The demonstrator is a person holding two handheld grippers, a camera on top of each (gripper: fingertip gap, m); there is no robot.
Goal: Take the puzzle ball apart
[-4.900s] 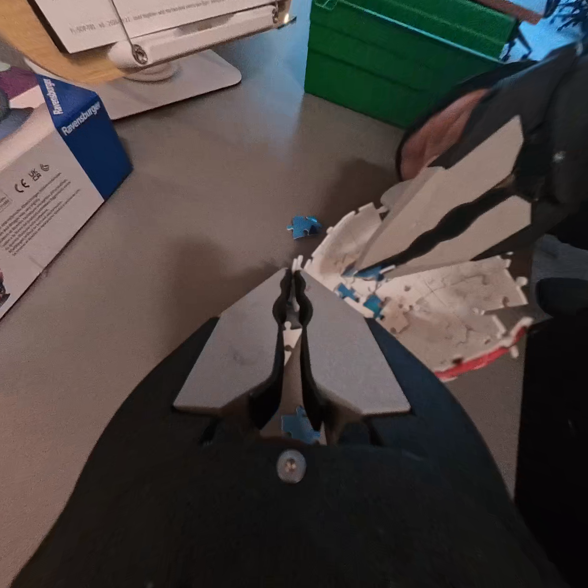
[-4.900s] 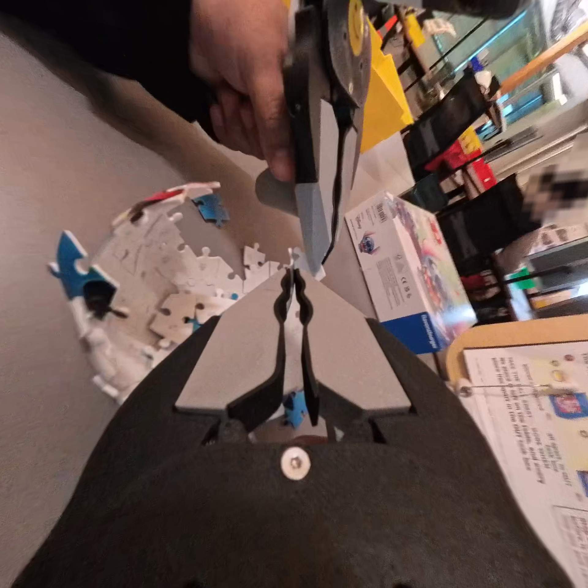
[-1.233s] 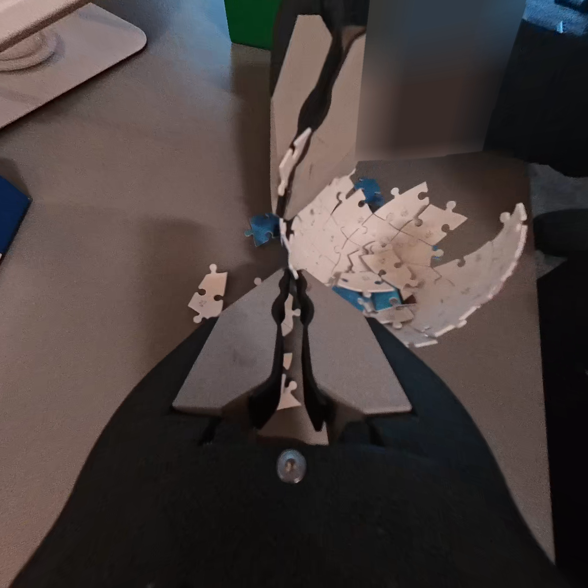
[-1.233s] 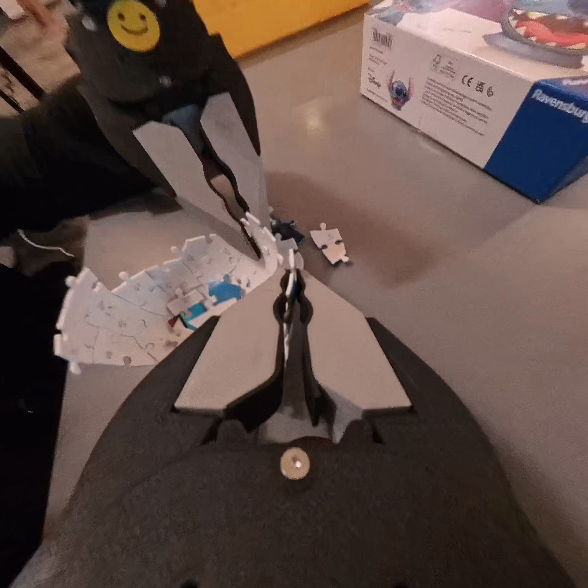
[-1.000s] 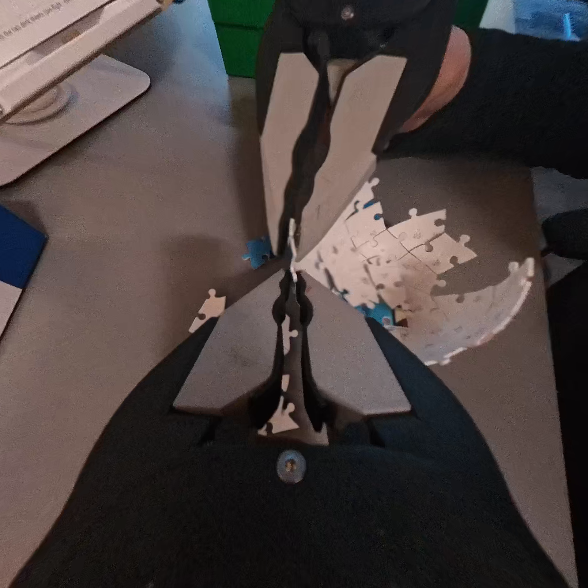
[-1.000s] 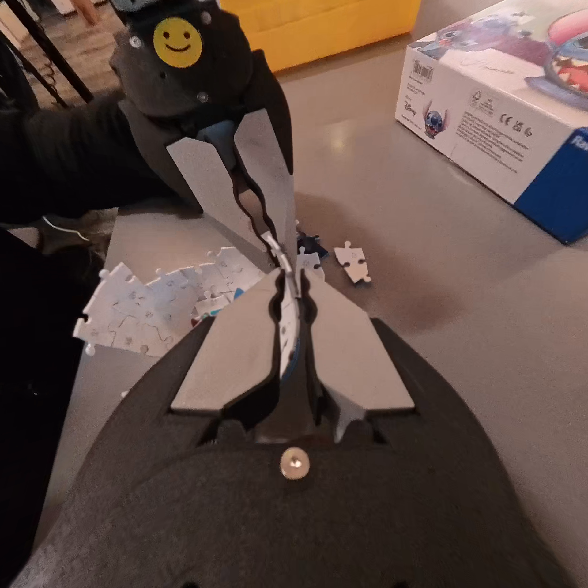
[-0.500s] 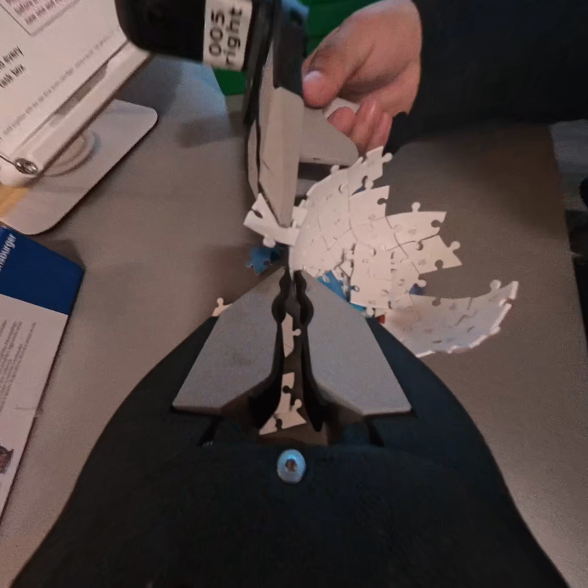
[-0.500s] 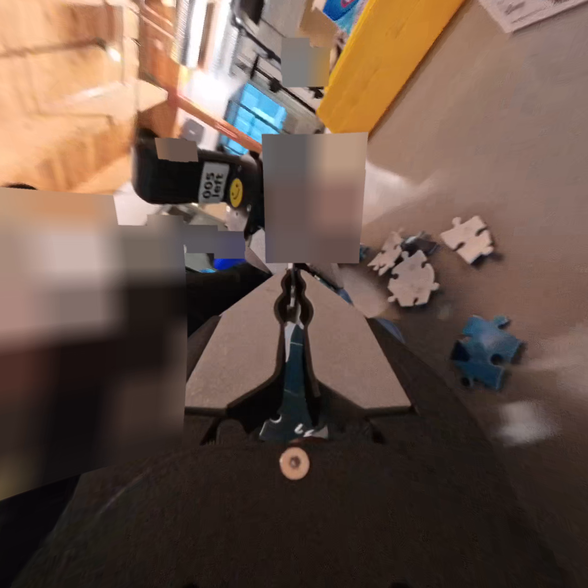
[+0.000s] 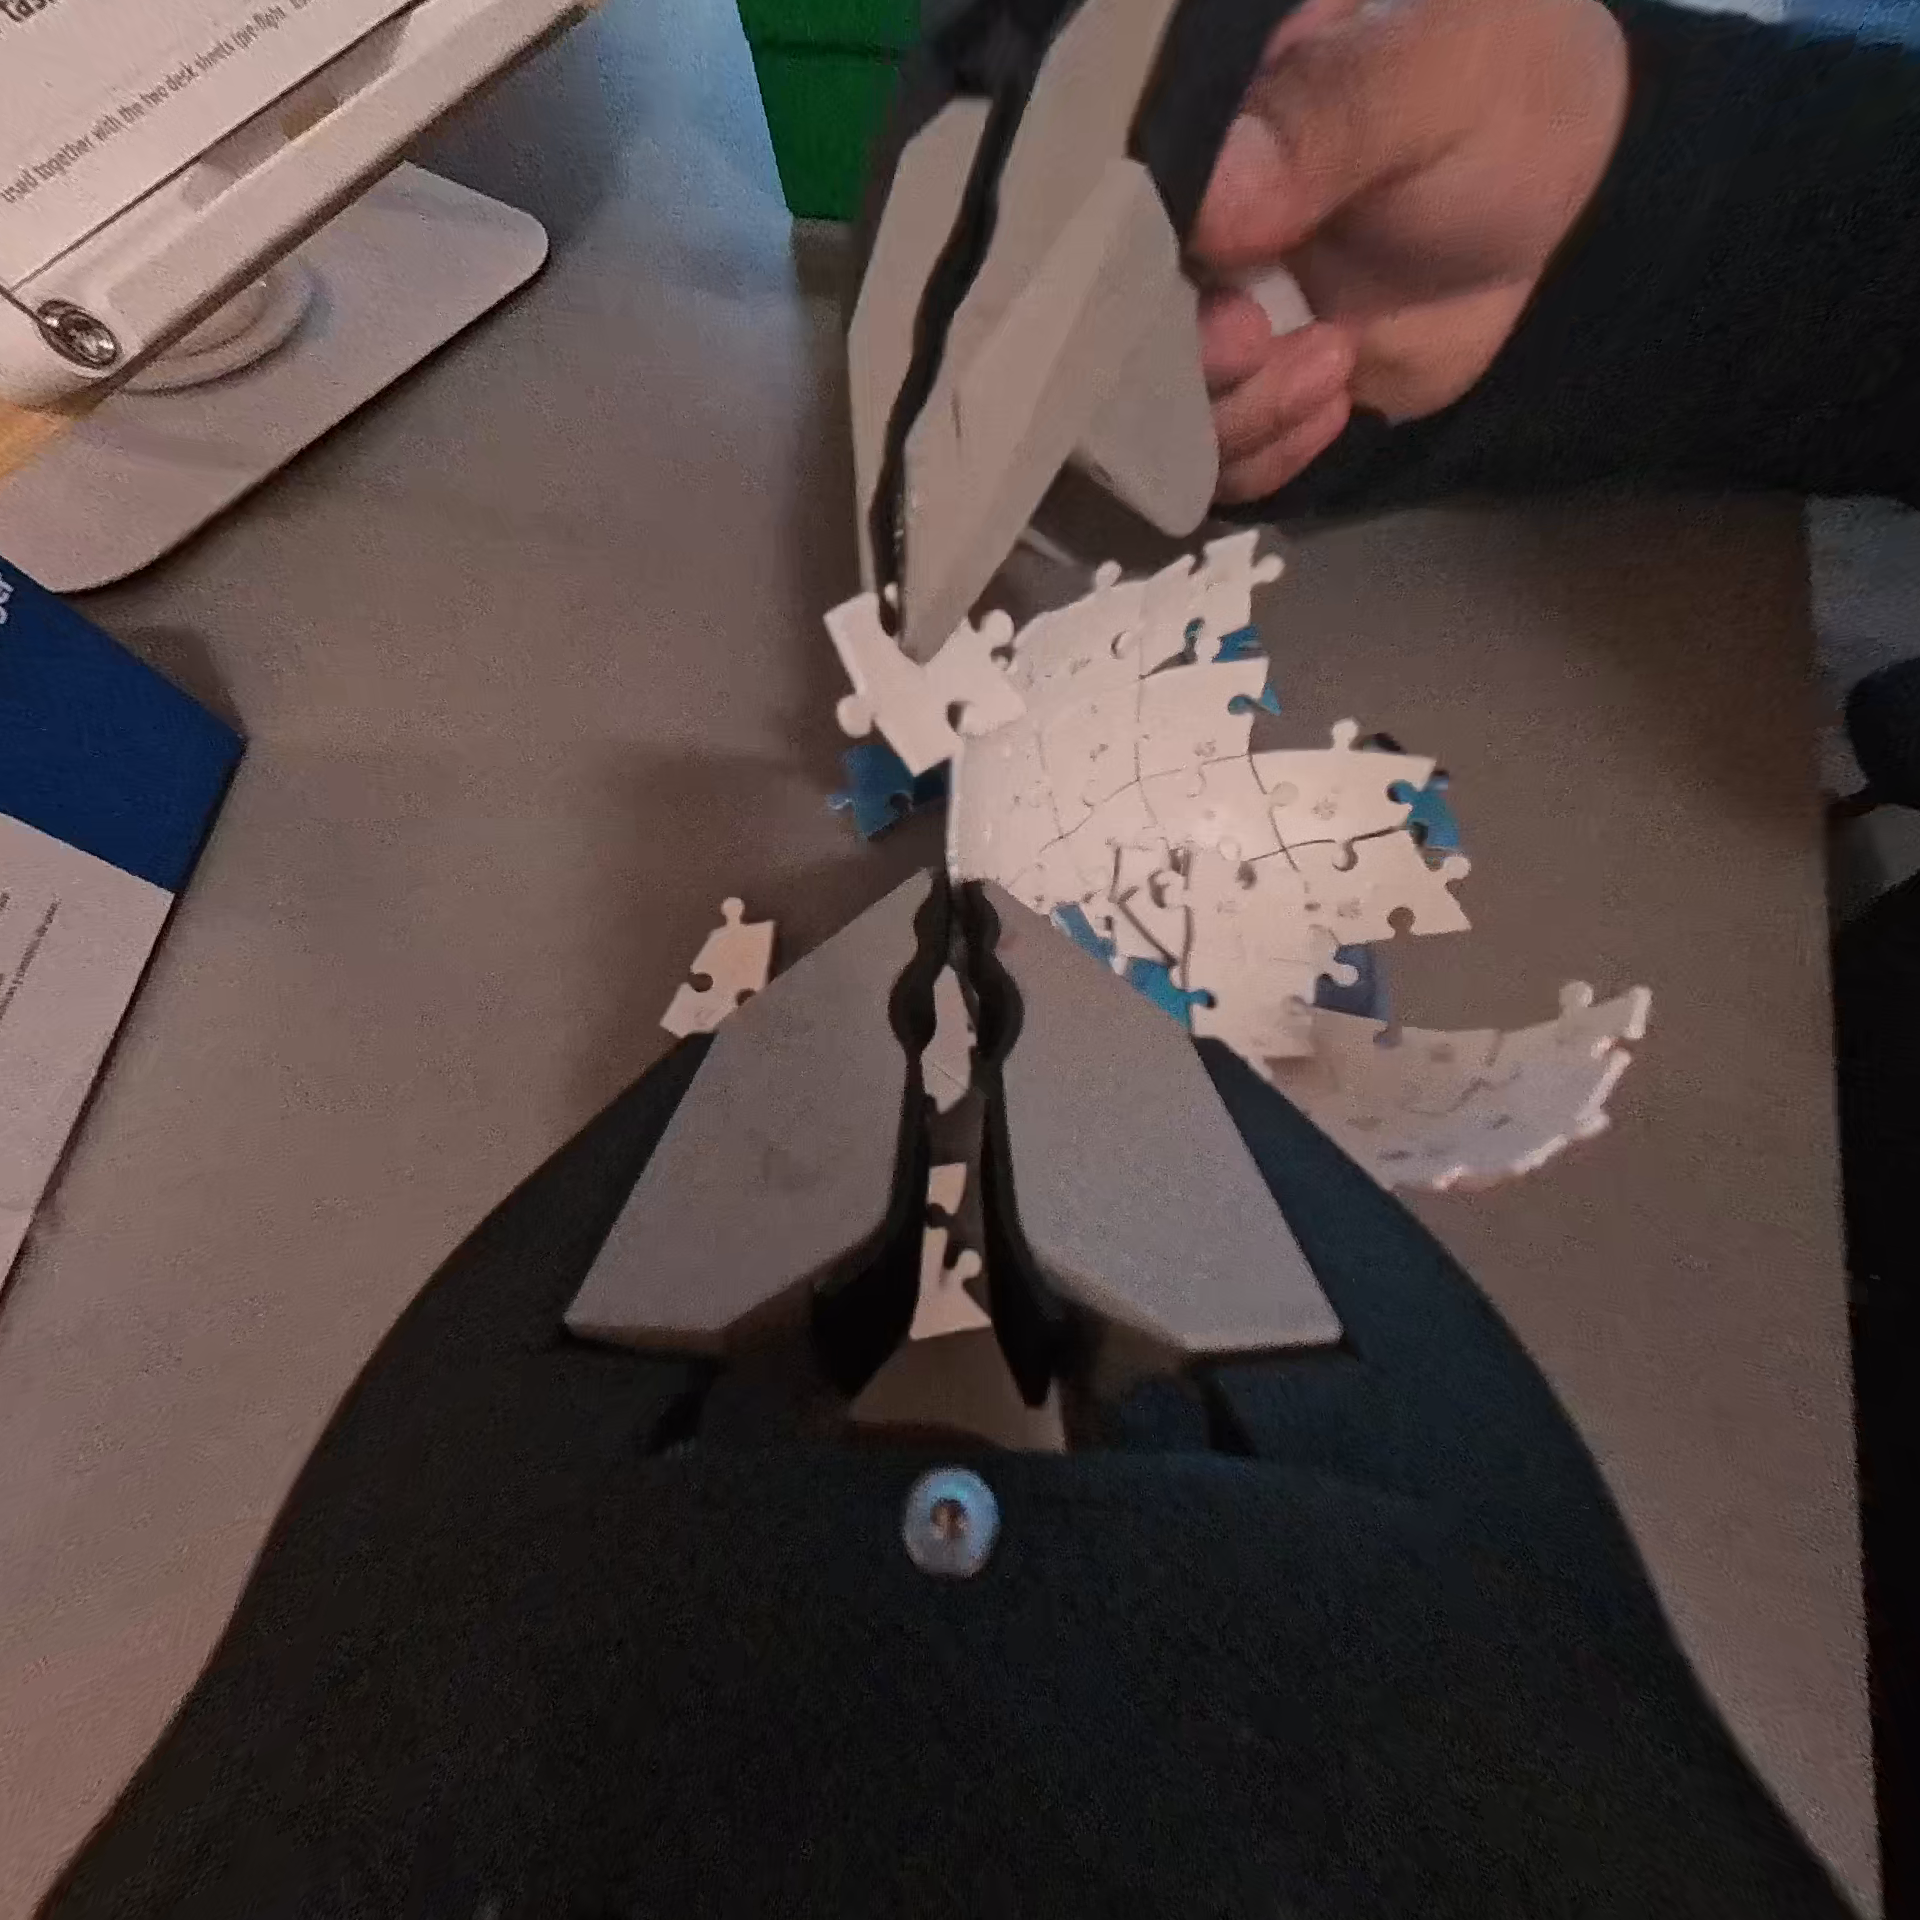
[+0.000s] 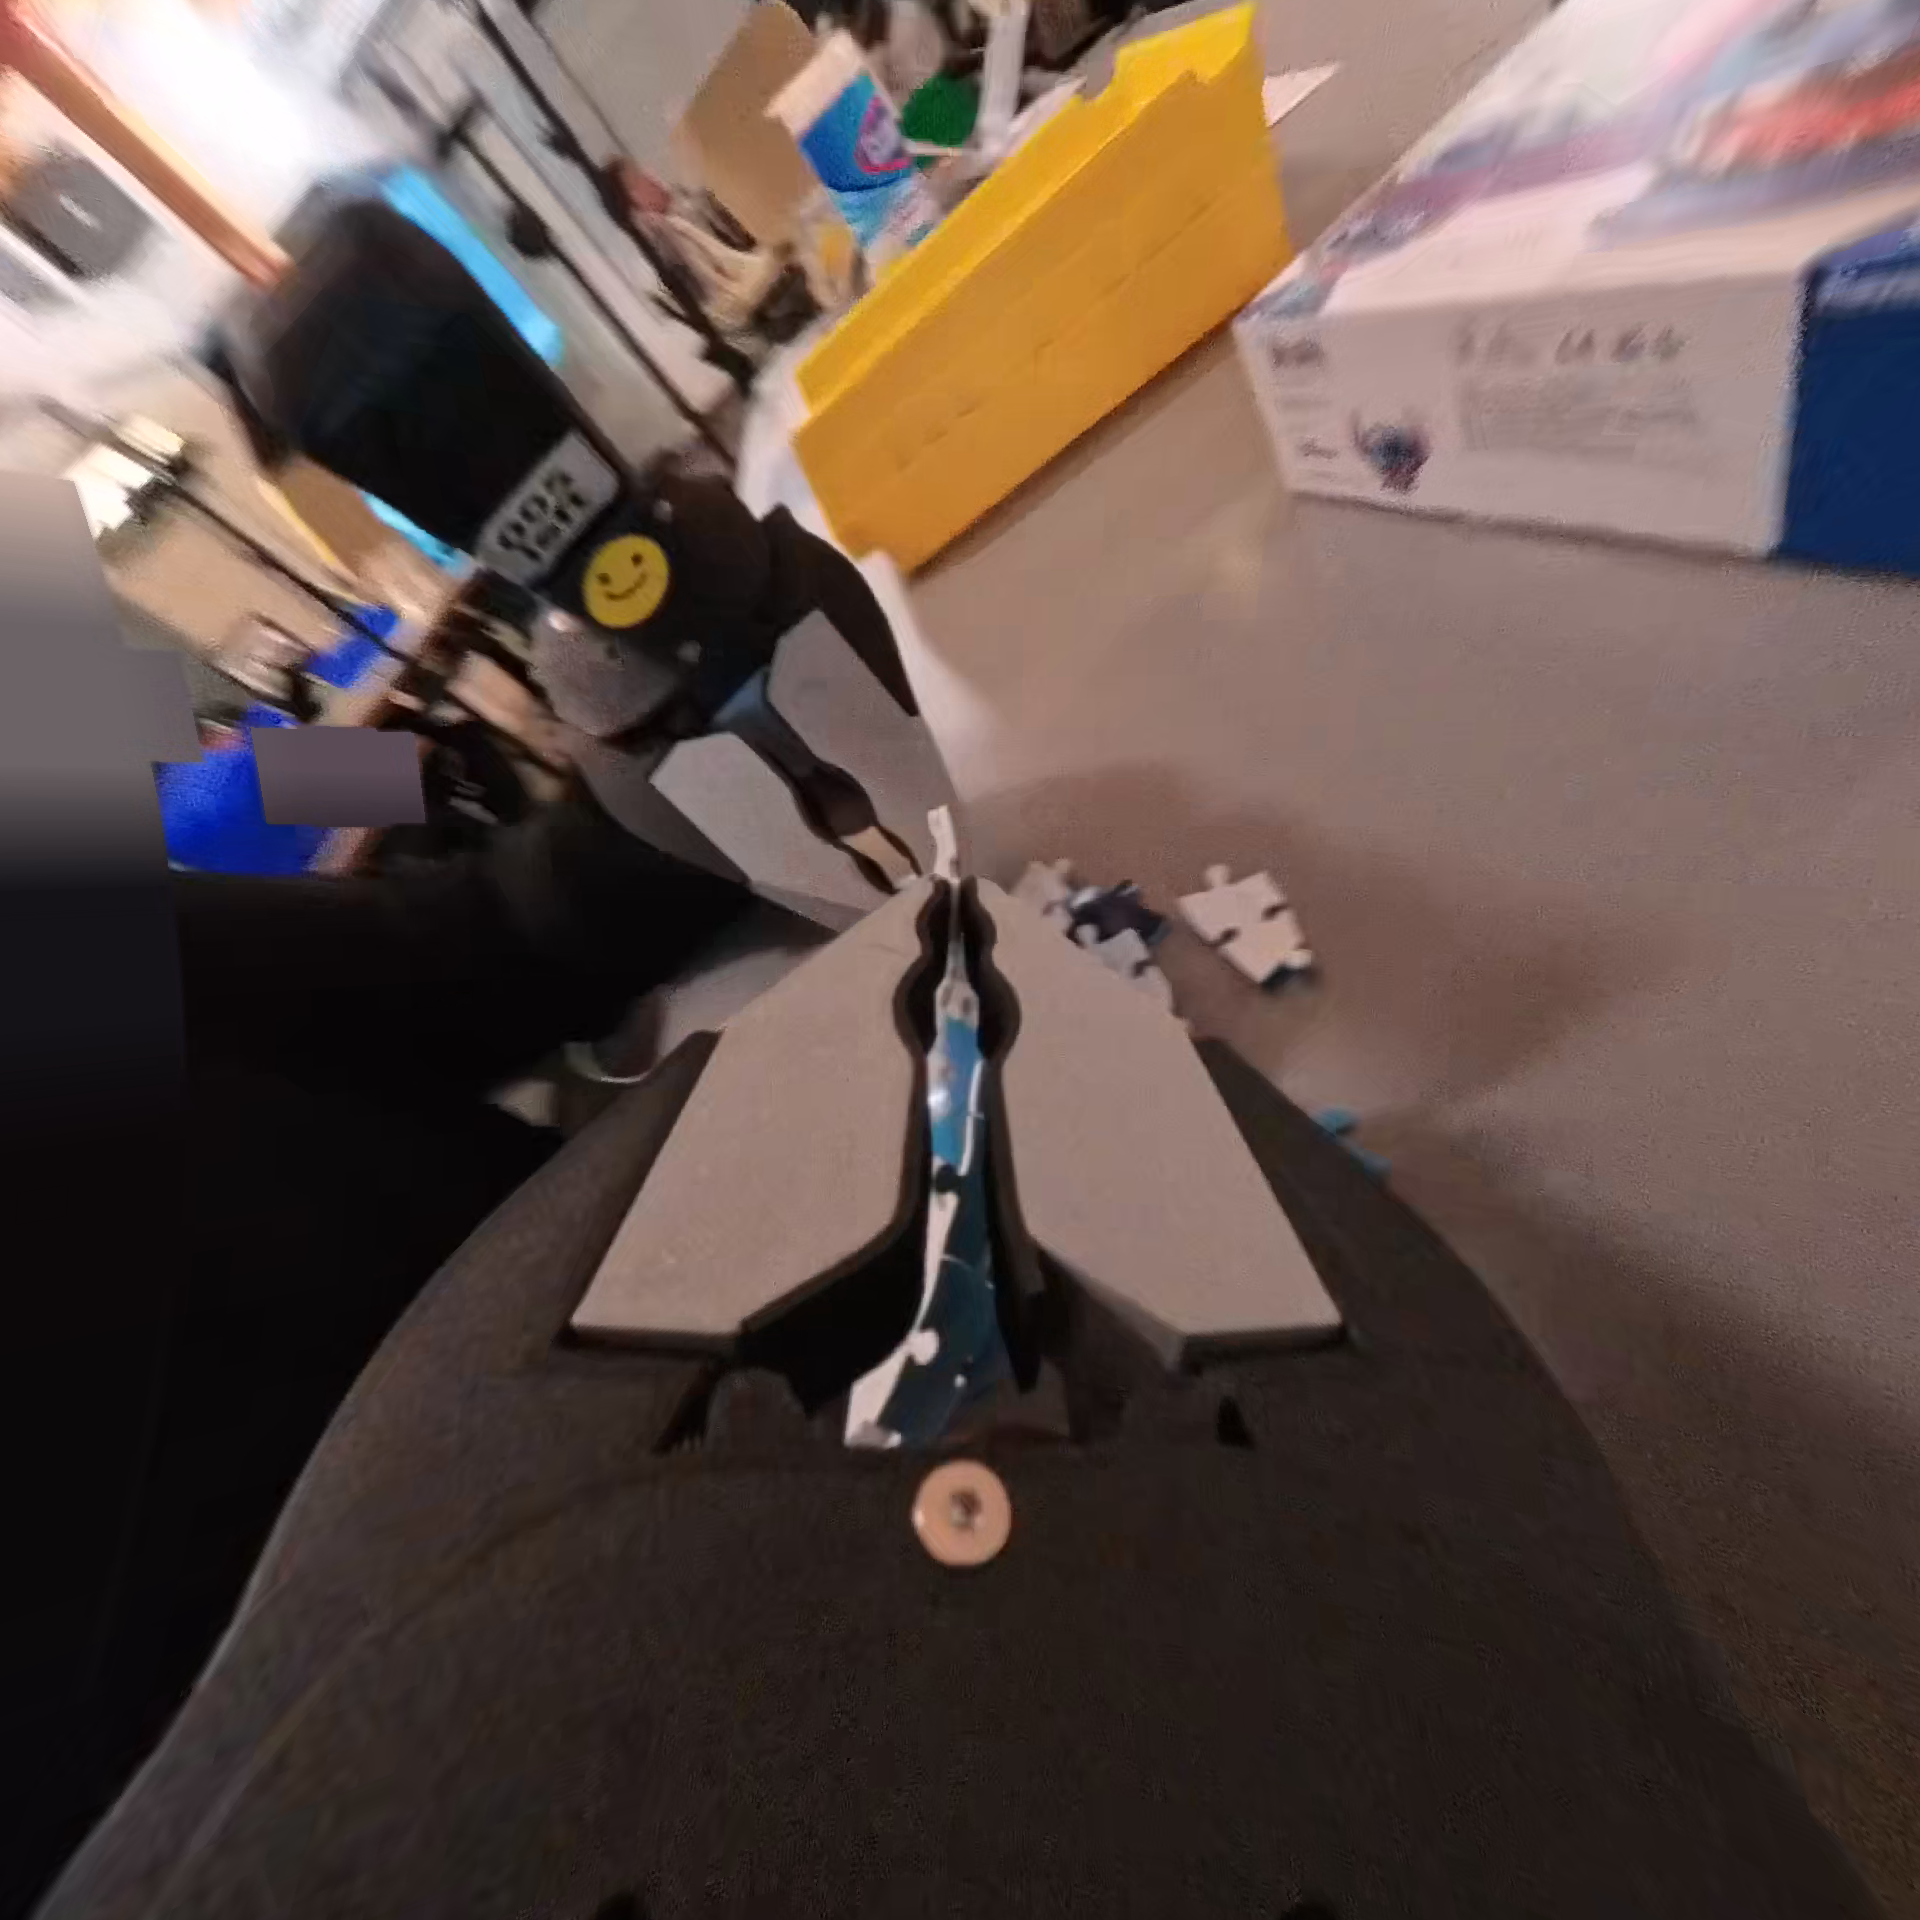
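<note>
While clamped from two sides at once, treat the puzzle shell as fragile: curved, white inside, blue outside, and apparently lifted off the grey table rather than resting on it.

Note the left gripper, fingers pressed together on the shell's near-left rim, with slivers of white card showing down the slot between them. Note also the right gripper, reaching down from the far side in a hand, tips pinched tight on a white puzzle piece at the shell's far-left edge, just beyond the left gripper's tips. From the right wrist, look for that same pinch edge-on: a thin white and blue strip between closed fingers.

Probably best to squeeze no harder than needed and to guide both pinches along the shell's curve, never across it. Avoid any twist between the two grips, with interlocked tabs likely to pop under a sideways pull and the sagging arc at the near right seemingly joined only narrowly.

Mind the strays underneath: a loose white piece near left of the tips and a blue piece just below the rim.

Farther off, well apart from the grips: a blue and white box at the left, a paper stand at the far left, a green bin beyond, and a yellow bin.
</note>
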